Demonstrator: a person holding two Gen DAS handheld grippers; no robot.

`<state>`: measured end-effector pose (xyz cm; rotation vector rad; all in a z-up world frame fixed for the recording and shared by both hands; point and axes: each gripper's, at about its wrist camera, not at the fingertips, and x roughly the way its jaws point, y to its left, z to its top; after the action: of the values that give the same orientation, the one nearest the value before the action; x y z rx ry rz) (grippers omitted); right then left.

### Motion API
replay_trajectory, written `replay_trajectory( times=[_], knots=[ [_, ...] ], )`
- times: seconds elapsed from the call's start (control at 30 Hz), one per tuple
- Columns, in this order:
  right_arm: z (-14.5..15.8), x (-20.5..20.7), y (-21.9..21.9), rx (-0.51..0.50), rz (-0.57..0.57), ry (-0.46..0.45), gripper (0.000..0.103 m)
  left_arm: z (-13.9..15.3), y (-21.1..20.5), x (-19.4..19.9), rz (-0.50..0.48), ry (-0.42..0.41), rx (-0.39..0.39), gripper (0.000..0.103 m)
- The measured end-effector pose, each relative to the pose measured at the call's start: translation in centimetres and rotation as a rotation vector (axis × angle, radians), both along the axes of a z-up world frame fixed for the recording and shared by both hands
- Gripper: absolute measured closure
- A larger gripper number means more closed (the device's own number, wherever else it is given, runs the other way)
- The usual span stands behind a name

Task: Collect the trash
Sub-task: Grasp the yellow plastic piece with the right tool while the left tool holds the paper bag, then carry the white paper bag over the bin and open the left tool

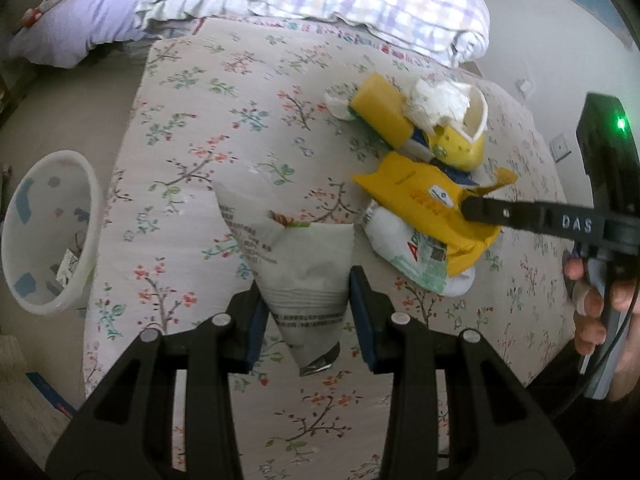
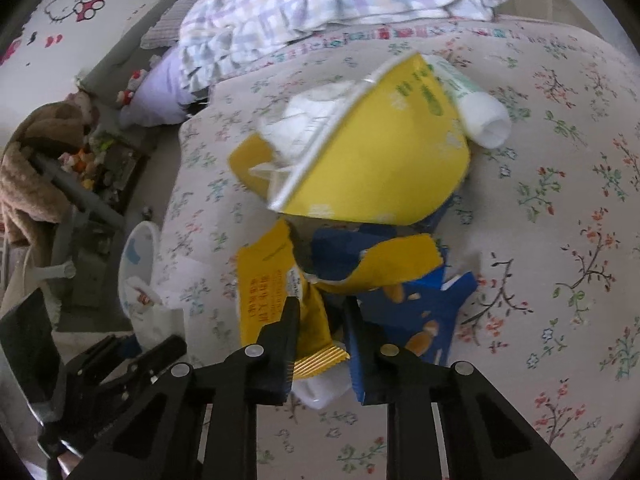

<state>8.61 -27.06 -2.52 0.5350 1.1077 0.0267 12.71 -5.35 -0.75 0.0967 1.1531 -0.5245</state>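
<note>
Left tongs pinch a grey-white printed wrapper by its narrow lower end, and the packet fans upward and away from the fingers, its long axis running along the line the tongs point. It hangs over the flowered bed, and the white bin sits off to the left beside the bed edge, open mouth facing this way, some scraps already inside. That is the relation to watch: the bin lies left of the held wrapper, and the left hand is plainly the nearer one to it. Over on the right, the right tongs are pressed nearly together on the yellow snack wrapper, biting its crimped lower end; a blue packet lies just beside the outer finger, possibly caught too, hard to tell through the blur. The rest of the pile, a yellow paper bowl stuffed with tissue, sits just beyond on the bed. The left load looks ready to swing left and drop.
</note>
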Motion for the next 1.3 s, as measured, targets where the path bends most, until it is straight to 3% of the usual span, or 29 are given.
replay_trajectory(
  times=[0.23, 1.3],
  knots=[
    [1.4, -0.2, 1.8, 0.001, 0.043, -0.056, 0.089, 0.5, 2.3, 0.7, 0.058, -0.016, -0.018, 0.063],
    [3.5, 4.6, 12.5, 0.045, 0.21, -0.137, 0.091, 0.8, 17.6, 4.7, 0.402, -0.069, -0.048, 0.062]
  ],
)
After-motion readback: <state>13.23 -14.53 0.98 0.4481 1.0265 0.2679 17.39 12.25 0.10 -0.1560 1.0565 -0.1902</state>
